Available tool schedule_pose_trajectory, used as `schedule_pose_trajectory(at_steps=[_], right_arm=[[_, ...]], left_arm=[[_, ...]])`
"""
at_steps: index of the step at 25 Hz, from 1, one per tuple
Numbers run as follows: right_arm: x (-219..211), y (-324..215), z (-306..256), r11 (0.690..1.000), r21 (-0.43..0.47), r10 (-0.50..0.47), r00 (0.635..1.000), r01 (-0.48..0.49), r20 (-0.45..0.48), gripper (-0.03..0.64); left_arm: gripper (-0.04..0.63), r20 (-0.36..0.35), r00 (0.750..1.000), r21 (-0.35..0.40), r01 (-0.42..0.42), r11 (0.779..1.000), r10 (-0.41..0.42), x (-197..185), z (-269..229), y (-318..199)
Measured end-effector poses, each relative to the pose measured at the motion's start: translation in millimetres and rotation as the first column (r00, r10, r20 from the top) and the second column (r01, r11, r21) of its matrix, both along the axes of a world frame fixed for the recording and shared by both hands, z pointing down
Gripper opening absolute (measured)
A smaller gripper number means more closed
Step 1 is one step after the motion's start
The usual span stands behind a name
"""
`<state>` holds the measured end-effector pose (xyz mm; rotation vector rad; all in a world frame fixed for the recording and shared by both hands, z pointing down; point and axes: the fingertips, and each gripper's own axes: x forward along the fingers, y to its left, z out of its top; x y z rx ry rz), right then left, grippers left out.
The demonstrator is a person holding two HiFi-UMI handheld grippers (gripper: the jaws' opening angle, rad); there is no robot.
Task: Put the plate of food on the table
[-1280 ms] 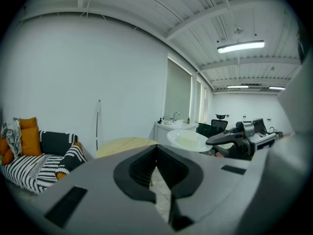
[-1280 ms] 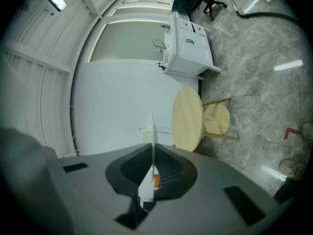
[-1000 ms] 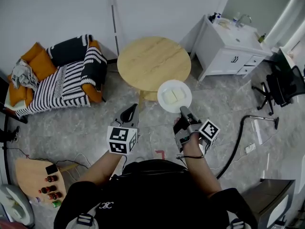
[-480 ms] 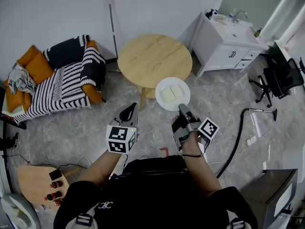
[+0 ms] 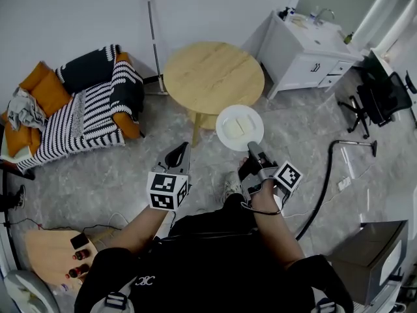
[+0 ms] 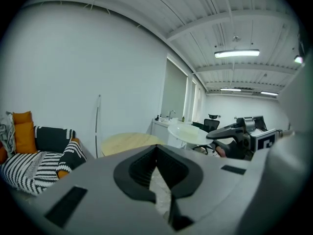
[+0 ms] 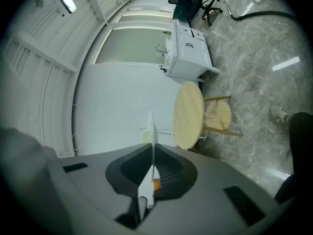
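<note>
A white plate [image 5: 240, 127] with pale slices of food hangs over the floor, just in front of the round wooden table [image 5: 213, 77]. My right gripper [image 5: 252, 150] is shut on the plate's near rim. In the right gripper view the plate [image 7: 152, 131] shows edge-on between the jaws, with the table [image 7: 190, 114] beyond it. My left gripper [image 5: 178, 154] is held to the left of the plate, shut with nothing in it. From the left gripper view I see the table [image 6: 129, 142], the plate [image 6: 188, 132] and the right gripper [image 6: 218, 133] ahead.
A striped sofa [image 5: 78, 109] with orange cushions stands at the left. A white vanity cabinet [image 5: 306, 51] is to the right of the table, and an office chair [image 5: 384, 96] is further right. A black hose [image 5: 326, 175] lies on the floor at the right. A thin pole [image 5: 153, 31] leans on the wall.
The plate stays in my right gripper, in front of the table. The view has shifted a little, and a shoe has come into sight between the grippers.
</note>
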<state>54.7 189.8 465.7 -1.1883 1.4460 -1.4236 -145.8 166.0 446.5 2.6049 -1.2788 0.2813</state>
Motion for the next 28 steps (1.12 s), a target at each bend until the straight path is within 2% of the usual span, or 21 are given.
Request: schedule_pose_trajectory(at_steps=[12,16,23,28], right_arm=[[-11,-14,-1,0.999,0.043,-0.018,1.000,0.018,0.009,0.023],[-2,-7,5,0.999,0.047,-0.018,1.000,0.017,0.024,0.023],[-12,-30,17,0.999,0.045,-0.010,0.999,0.008,0.035,0.023],[-4,-47,20,0.999,0.043,0.002,0.999,-0.003,0.036,0.023]], left_arm=[[0.006,0.001,0.999,0.026,0.033,0.999,-0.033,-17,1,-4],[0.006,0.021,0.999,0.031,0.032,0.999,-0.032,-9,5,8],[0.006,0.039,0.999,0.022,0.026,0.999,-0.027,-23,19,-15],[0.006,0.038,0.999,0.027,0.022,0.999,-0.023,-18,19,-33]])
